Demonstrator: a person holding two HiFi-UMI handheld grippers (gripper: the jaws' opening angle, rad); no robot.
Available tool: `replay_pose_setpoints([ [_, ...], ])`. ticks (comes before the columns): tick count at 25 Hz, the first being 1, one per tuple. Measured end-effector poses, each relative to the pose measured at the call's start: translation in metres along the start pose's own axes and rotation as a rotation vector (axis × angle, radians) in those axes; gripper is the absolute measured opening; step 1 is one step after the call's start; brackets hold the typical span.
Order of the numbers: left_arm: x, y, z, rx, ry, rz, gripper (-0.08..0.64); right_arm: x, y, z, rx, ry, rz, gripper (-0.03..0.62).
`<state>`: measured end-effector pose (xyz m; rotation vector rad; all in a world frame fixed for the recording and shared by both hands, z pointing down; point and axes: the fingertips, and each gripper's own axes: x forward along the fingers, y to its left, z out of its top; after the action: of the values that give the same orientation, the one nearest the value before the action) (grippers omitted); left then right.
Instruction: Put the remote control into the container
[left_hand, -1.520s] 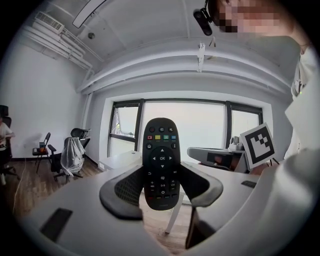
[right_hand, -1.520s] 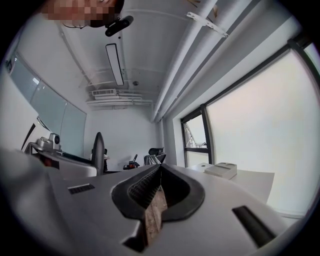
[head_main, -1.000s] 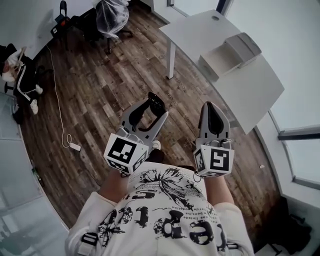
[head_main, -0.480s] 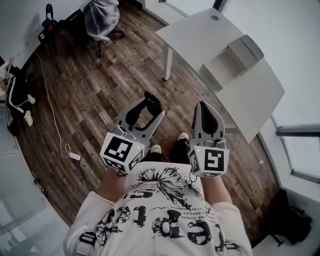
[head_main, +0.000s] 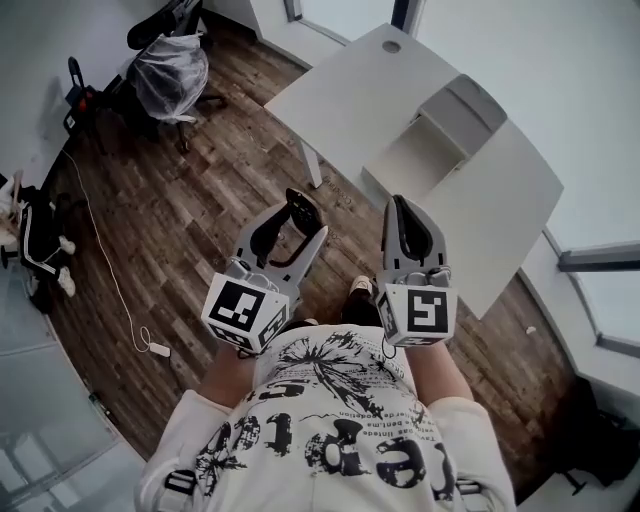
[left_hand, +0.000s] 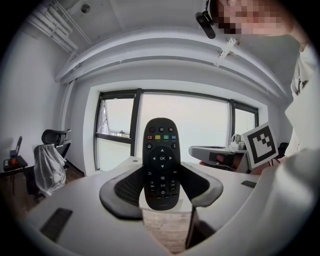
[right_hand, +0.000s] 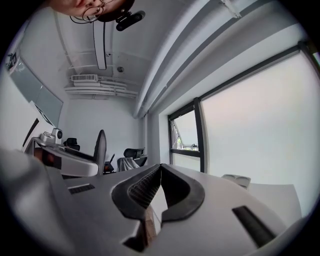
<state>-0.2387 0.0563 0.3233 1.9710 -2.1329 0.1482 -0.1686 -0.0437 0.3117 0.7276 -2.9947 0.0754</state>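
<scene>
The remote's (left_hand: 160, 165) lower end is tucked behind the jaws of the left gripper (left_hand: 161, 192), and the print on its small lower buttons is too fine to read. From the head view only its dark tip shows past those jaws. Both hands are hidden under the marker cubes (head_main: 243, 312). The container (head_main: 452, 118) is small; whether its grey part is a lid or a second tray cannot be told. A chair (head_main: 168, 70) is shrouded in plastic, its form unclear. A black and white shape (head_main: 35, 235) near the left edge is too small to name.
</scene>
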Motion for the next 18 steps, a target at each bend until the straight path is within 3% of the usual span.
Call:
replay_pose_setpoints([
  [5,0.071,-0.022,0.022,0.037,0.006,-0.048,0.236,0.017,-0.075,0.012,0.02,-0.014,-0.059,0.005],
  [10,0.123,-0.055,0.022,0.086,0.045,-0.137,0.235,0.013,-0.134,-0.002,0.056,-0.011,-0.142,0.005],
  [18,0.194,-0.066,0.031,0.094,0.09,-0.315,0.235,0.023,-0.194,0.0,0.039,0.008,-0.328,0.005],
])
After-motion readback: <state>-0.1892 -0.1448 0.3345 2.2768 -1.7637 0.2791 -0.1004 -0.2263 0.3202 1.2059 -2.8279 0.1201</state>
